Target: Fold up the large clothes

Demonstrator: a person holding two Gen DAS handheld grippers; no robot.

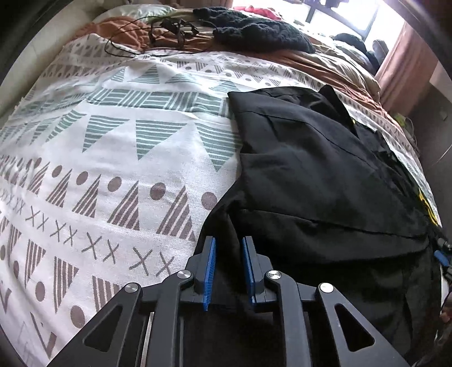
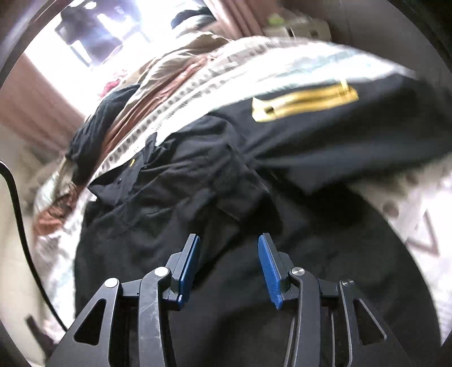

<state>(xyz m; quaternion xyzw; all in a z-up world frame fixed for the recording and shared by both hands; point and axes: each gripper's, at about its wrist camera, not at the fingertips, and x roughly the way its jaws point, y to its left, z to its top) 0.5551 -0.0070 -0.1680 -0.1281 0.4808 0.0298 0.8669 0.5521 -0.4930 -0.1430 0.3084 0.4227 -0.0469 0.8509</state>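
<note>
A large black garment (image 1: 310, 175) lies partly folded on the right of a patterned bedspread (image 1: 113, 146). My left gripper (image 1: 229, 242) is over its near left edge, blue pads a narrow gap apart with dark cloth between them; I cannot tell if it pinches the cloth. In the right wrist view the same black garment (image 2: 197, 180) fills the middle, with a yellow patch (image 2: 305, 103) on a raised fold. My right gripper (image 2: 228, 240) is open above the cloth, nothing between its pads. The view is blurred by motion.
A dark knitted item (image 1: 262, 31) and black cables (image 1: 169, 31) lie at the far end on a rust-brown blanket (image 1: 127, 31). A window (image 1: 339, 14) and a pink curtain (image 1: 406, 62) stand at the far right. A black cable (image 2: 19, 220) hangs at the left.
</note>
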